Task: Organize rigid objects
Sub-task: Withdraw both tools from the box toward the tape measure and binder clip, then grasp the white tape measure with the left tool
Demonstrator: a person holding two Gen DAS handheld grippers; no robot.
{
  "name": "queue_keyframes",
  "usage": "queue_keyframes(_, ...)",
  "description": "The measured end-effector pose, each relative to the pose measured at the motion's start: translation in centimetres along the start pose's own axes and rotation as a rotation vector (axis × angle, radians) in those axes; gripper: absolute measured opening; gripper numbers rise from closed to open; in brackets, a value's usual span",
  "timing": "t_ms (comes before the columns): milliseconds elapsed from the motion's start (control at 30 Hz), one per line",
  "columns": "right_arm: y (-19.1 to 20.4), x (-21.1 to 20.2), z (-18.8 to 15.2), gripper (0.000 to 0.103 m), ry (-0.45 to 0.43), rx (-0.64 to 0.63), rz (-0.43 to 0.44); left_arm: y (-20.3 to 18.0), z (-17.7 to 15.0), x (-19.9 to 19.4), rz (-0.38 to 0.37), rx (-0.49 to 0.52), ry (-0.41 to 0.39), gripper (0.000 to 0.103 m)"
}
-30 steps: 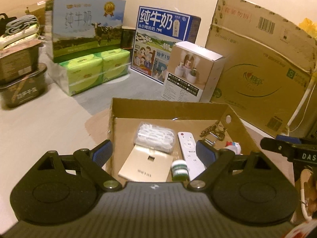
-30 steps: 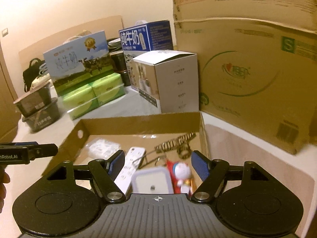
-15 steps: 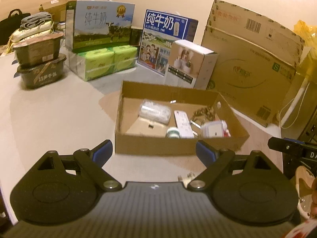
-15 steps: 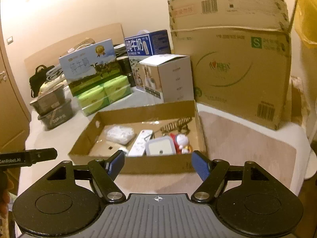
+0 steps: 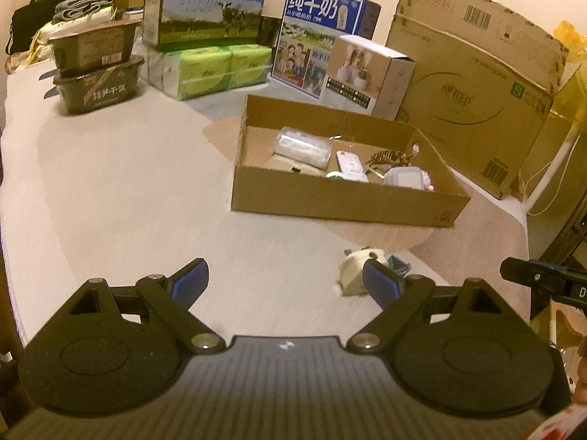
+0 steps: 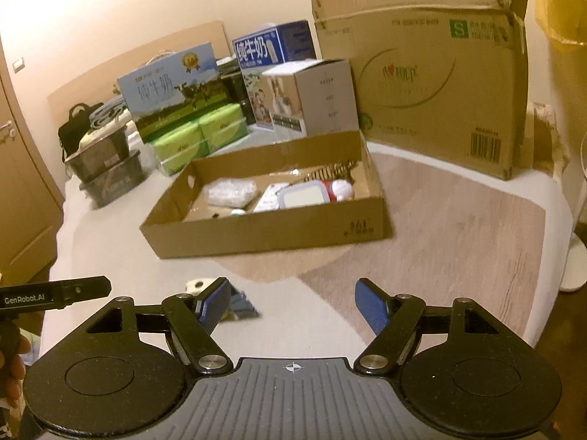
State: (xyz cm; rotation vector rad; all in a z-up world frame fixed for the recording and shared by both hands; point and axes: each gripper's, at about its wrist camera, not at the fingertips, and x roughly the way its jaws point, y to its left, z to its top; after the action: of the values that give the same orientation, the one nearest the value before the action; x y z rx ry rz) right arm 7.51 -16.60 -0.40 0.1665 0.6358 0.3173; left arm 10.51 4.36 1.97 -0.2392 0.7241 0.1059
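A shallow cardboard tray [image 5: 330, 201] [image 6: 256, 231] sits on the pale surface and holds a clear bag [image 5: 302, 146], a white remote [image 5: 350, 165], a lidded white container [image 5: 405, 178] [image 6: 304, 196], a metal spring and a small toy figure [image 6: 339, 189]. In front of the tray lie a white plug-like item [image 5: 354, 269] [image 6: 196, 286] and a small blue-grey object [image 6: 242, 306]. My left gripper [image 5: 284, 280] is open and empty, well short of the tray. My right gripper [image 6: 293, 302] is also open and empty, its left finger [image 6: 214, 304] just in front of the two loose items.
Behind the tray stand milk cartons [image 5: 205, 9], green tissue packs [image 5: 212, 66], a white product box [image 5: 367, 73] and a large cardboard box [image 5: 469, 84]. Dark food tubs [image 5: 95, 73] are stacked at far left. The bed edge drops off at right [image 6: 550, 190].
Both grippers have pulled back from over the tray, which now looks smaller and farther off. The loose items in front of the tray have come into view. Both jaws stayed equally wide.
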Motion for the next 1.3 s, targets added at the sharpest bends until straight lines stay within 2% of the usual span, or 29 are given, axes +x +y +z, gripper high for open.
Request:
queue_keyframes(467,-0.1,0.4,-0.9,0.075,0.021,-0.006,0.000,-0.1,-0.6,0.8,0.006,0.016,0.020,0.090)
queue_keyframes(833,-0.5,2.4,-1.9,0.075,0.055,-0.052,-0.011,-1.4,-1.2,2.6,-0.023,0.043,0.050,0.086)
queue_keyframes(1033,-1.0,3.7,-2.5,0.075,0.080,-0.059,-0.013,-2.9,-1.5,4.4,-0.031,0.059,0.065,0.082)
queue_keyframes(1300,-1.7,5.1,-3.0,0.075,0.099,-0.052,-0.010,-4.6,-1.4,7.3,-0.079,0.067,0.093,0.065)
